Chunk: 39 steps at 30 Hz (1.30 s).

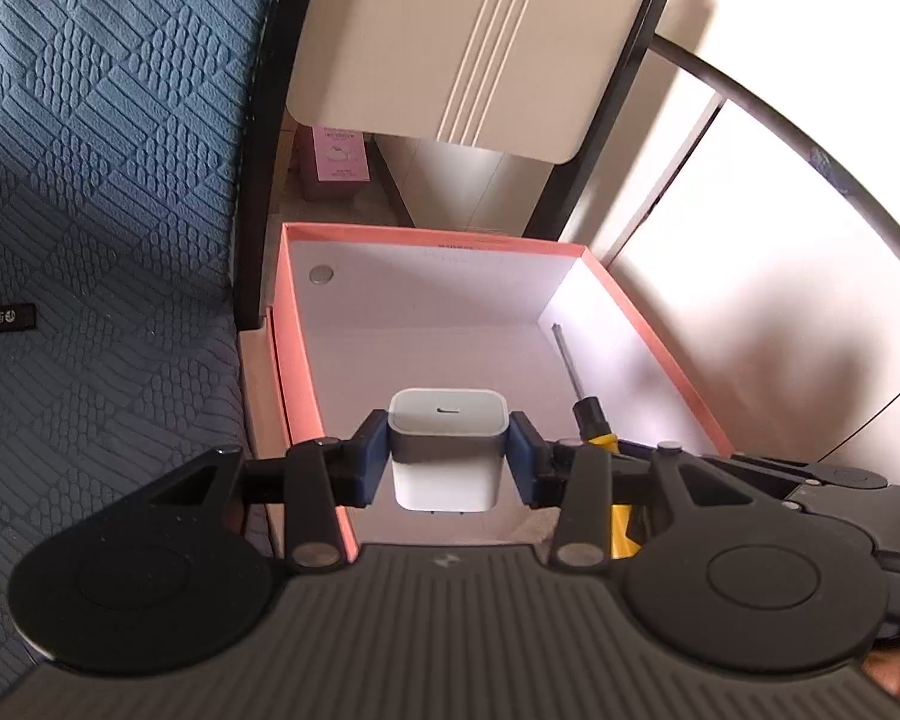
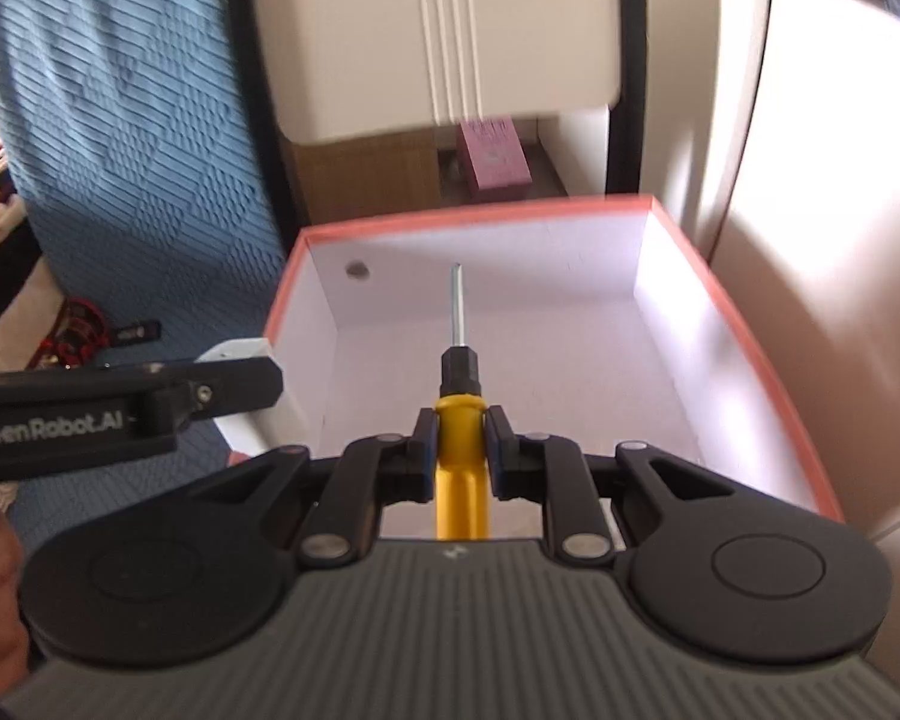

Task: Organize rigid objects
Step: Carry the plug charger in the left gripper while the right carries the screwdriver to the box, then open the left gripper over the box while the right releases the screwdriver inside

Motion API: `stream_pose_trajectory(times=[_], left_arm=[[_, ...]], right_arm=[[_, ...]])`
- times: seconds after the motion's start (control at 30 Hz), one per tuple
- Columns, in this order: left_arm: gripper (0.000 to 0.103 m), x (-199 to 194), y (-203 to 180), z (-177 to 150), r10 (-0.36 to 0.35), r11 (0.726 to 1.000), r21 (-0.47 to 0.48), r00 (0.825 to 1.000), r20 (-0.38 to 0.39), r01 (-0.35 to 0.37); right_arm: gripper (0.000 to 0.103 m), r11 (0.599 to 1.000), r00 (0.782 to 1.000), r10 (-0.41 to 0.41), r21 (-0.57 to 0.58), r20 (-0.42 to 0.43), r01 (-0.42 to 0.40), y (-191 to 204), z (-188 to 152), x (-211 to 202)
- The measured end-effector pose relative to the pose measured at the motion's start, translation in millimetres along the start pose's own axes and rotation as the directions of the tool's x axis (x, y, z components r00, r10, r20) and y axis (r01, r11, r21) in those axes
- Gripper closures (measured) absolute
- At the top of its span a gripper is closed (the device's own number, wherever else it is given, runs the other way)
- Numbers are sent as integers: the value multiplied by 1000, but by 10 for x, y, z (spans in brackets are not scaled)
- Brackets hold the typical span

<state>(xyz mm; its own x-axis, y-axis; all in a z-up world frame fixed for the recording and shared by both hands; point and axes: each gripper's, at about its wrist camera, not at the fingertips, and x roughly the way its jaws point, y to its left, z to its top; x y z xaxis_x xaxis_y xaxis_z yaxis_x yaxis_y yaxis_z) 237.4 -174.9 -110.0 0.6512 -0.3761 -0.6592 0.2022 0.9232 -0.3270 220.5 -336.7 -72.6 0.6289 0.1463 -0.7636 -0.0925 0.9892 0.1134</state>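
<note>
Nearest to us, our left gripper (image 1: 448, 456) is clenched on a white charger block (image 1: 447, 450), its blue pads (image 1: 371, 462) pressed against the block's two sides, and holds it above the near left part of an open box (image 1: 438, 234) with a salmon-pink rim and white inside. Beside it, our right gripper (image 2: 461, 450) grips the yellow handle of a screwdriver (image 2: 461, 420); the black collar and metal shaft point straight ahead toward the box's far wall, with the tool over the box's near edge. From the right wrist view the left gripper (image 2: 240, 384) shows at the box's near left corner, with the white block just visible behind its finger. Farther in, a small round grey disc (image 1: 321, 274) sits on the far wall near the far left corner. To the left of the box lies a blue textured cover (image 1: 102, 150). Beyond the box stands a pink carton (image 2: 495, 159) on the floor, under a beige panel (image 1: 468, 36) framed in black.
</note>
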Motion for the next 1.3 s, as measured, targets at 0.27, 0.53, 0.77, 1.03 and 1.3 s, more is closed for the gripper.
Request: stream_pose_trajectory(times=[0.27, 0.53, 0.77, 1.03, 1.3], left_arm=[[55, 159, 38, -113, -22, 1000, -18, 998, -65, 21], [41, 42, 109, -45, -11, 999, -34, 999, -41, 9], [40, -262, 173, 33, 9, 1000, -22, 999, 36, -8], [40, -783, 316, 158, 69, 997, -43, 982, 177, -62], [40, -1287, 456, 142, 121, 993, -51, 955, 272, -111]], right_arm=[[83, 999, 998, -17, 26, -64, 19, -93, -188, 151], [83, 999, 997, -8, 33, -70, 11, -84, -187, 108], [78, 1000, 1000, 11, 14, -19, -10, 83, -18, -26], [78, 995, 993, 88, -52, 84, -84, 471, 184, -361], [78, 980, 974, 172, -129, 147, -153, 861, 231, -612]])
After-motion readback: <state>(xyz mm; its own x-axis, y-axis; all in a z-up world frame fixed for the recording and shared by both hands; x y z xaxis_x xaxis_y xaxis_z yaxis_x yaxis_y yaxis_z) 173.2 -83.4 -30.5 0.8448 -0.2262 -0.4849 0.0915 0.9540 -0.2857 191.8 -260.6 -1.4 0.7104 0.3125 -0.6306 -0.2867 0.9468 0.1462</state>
